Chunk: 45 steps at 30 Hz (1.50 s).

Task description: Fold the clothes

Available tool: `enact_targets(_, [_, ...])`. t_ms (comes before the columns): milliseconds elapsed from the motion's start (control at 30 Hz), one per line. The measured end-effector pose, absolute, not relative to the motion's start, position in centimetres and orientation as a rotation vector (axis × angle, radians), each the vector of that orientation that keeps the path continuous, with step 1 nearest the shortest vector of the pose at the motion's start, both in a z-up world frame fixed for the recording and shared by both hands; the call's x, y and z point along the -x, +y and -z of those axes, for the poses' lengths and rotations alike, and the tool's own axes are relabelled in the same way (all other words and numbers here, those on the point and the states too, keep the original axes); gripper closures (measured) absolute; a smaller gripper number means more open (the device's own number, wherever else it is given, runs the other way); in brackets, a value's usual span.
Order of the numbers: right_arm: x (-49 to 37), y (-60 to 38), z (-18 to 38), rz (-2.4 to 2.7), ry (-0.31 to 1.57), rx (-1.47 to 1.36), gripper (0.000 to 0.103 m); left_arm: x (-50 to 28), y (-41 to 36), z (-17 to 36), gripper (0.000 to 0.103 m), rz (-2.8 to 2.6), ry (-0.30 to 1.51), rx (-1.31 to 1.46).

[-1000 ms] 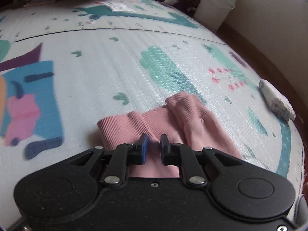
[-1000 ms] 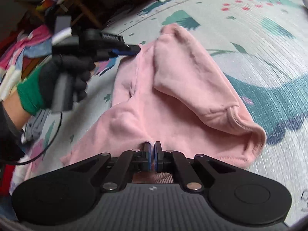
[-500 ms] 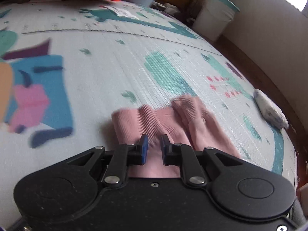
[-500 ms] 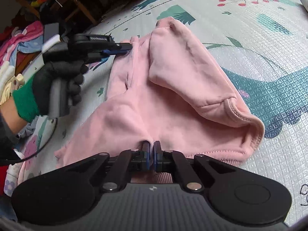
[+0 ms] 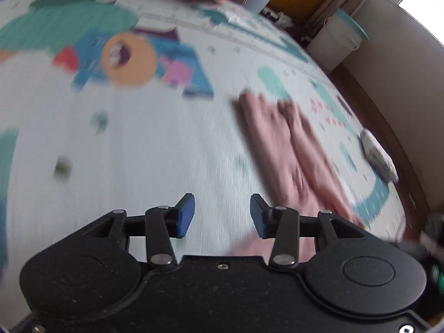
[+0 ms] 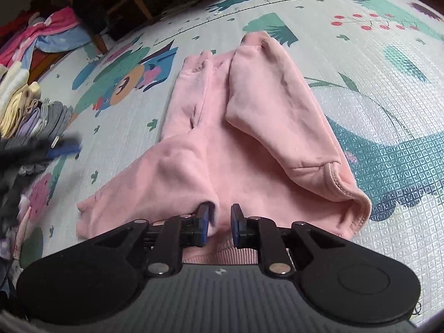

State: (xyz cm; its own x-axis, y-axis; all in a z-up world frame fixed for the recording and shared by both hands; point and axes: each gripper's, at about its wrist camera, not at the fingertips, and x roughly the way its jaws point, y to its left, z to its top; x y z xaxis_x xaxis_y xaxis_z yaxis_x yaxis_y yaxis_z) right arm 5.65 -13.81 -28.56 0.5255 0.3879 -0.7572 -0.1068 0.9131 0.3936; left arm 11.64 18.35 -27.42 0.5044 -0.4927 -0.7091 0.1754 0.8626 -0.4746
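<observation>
A pink sweatshirt (image 6: pixel 249 127) lies on the patterned play mat (image 6: pixel 388 88) with both sleeves folded in over its body. My right gripper (image 6: pixel 219 224) is open, its jaws a small way apart just above the garment's near hem. My left gripper (image 5: pixel 222 213) is open and empty over bare mat, left of the pink cloth (image 5: pixel 280 149), which looks blurred there. The left gripper also shows blurred at the left edge of the right wrist view (image 6: pixel 58 149).
A heap of other clothes (image 6: pixel 33 111) lies at the mat's left edge, with wooden furniture legs (image 6: pixel 111 14) behind. A white bucket (image 5: pixel 335 41) stands by the wall, and a rolled white cloth (image 5: pixel 380 158) lies near the mat's right edge.
Both grippers have opened and let go of the sweatshirt. The left gripper has swung away to the left, off the cuffs. The garment now lies flat on the mat.
</observation>
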Motion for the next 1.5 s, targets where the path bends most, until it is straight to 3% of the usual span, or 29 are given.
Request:
enact_targets(333, [-5.6,-13.4,28.6,-0.287,0.985,-0.303,0.082,-8.3,16.7,30.9,0.061,0.441,1.004,0.329])
enact_targets(400, [-5.6,-13.4,28.6,-0.283,0.983,-0.302,0.081,-8.3,15.5,31.0,0.088,0.467,0.999,0.254])
enact_targets(467, [-5.6,-13.5,28.6,-0.277,0.979,-0.307,0.079,-8.4,14.4,30.6,0.096,0.489,0.987,0.194])
enact_targets(700, [-4.2,-12.8,27.9,-0.280,0.946,-0.242,0.065,-12.7,10.3,23.7,0.097,0.627,0.800,-0.012])
enact_targets(1033, [-4.0,-10.1,27.3,-0.260,0.952,-0.203,0.056,-21.2,2.8,16.9,0.097,0.837,0.643,-0.333])
enact_targets(1367, [-4.1,-9.0,28.0,-0.282,0.899,-0.034,0.064,-27.5,0.8,19.4,0.097,0.874,0.796,-0.351])
enact_targets(1433, [-3.9,-8.5,28.4,-0.322,0.905,0.016,0.074,-28.9,0.7,20.9,0.097,0.845,0.835,-0.382])
enact_targets(1500, [-3.6,-8.2,28.7,-0.341,0.915,0.046,0.074,-30.0,0.4,22.1,0.097,0.820,0.856,-0.412])
